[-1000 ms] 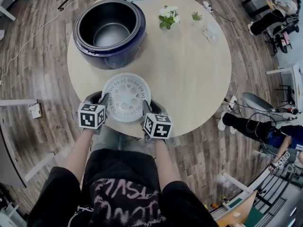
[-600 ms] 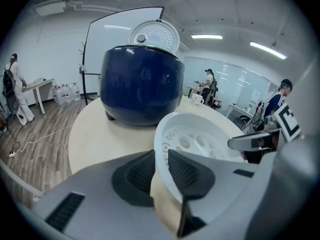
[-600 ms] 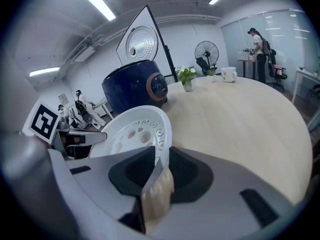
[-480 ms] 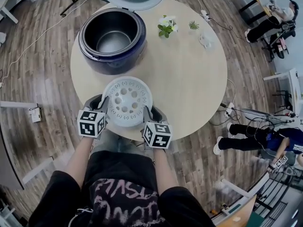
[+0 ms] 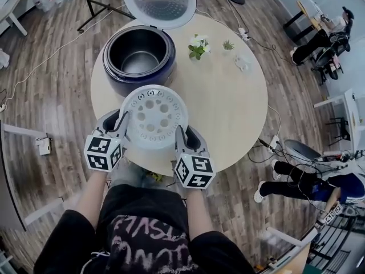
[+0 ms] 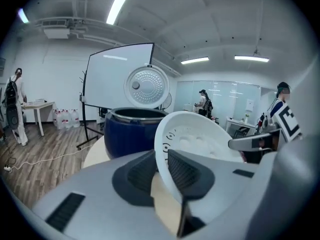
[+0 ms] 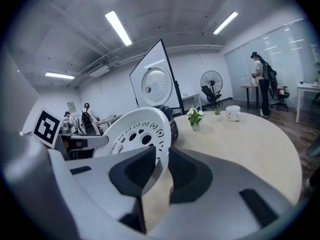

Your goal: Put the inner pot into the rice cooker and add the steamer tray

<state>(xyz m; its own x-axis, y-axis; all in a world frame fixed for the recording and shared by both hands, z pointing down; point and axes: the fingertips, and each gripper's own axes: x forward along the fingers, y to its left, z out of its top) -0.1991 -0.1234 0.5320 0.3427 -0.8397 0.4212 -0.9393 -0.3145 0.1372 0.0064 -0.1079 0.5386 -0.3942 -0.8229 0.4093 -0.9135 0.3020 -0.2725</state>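
Observation:
The white perforated steamer tray (image 5: 154, 117) hangs above the round table (image 5: 228, 113), held level by its rim from both sides. My left gripper (image 5: 121, 121) is shut on the tray's left rim (image 6: 165, 144). My right gripper (image 5: 179, 135) is shut on the right rim (image 7: 162, 149). Both pairs of jaws have just been closing on that rim. Just beyond the tray stands the dark blue rice cooker (image 5: 140, 67) with its lid (image 5: 161, 1) up. The metal inner pot (image 5: 138, 53) sits inside it. The tray's far edge overlaps the cooker's near wall in the head view.
A small flower vase (image 5: 198, 45), a tiny plant (image 5: 227, 44) and a white cup (image 5: 242, 64) stand on the table's far right. Stand legs and cables lie on the wood floor behind. People sit and stand off to the right.
Both grippers have risen together with the steamer tray, lifting it off the table's near edge. It now sits higher and closer to the rice cooker.

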